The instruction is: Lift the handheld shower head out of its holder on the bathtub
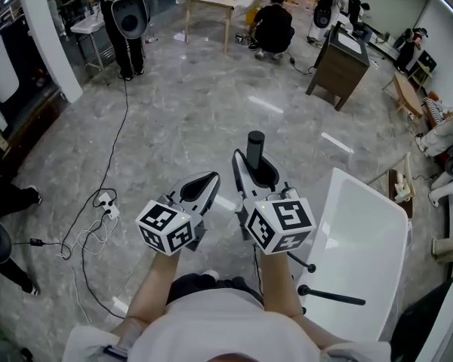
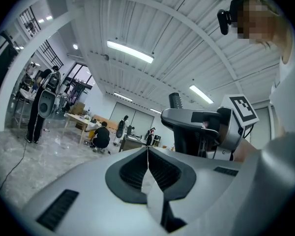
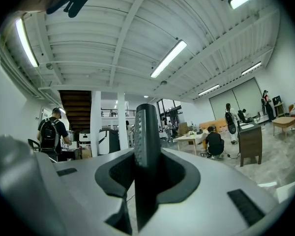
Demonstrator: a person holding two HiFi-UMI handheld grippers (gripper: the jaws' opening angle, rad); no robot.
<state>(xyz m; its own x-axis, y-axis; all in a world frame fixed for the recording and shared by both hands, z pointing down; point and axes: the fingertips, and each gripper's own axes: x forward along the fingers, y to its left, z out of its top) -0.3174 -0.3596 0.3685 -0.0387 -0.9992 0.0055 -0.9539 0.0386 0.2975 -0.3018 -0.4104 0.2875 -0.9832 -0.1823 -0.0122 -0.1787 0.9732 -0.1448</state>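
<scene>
Tub is on my right, its left rim near right gripper. Two black fittings stick out along that rim, below and right of my hand, clear of me. Left and ahead is open grey floor. The only things there are a cable trailing down the far left and a dark desk well ahead, past the tub's far corner. Left gripper rides just beside the right one, not touching it.

Shower head is out over the floor, left of the tub, clamped between my right fingers. Its long axis runs in line with the jaws. The free end pokes past the tips and away from me toward the open floor, and the rest runs back between the pads. In the right gripper view it stands straight up the middle of the jaws.

Looks: slim black stick with a flat, rounded end and a strip of small dots down the side facing left in that view.

Left fingers are together, nothing between them
</scene>
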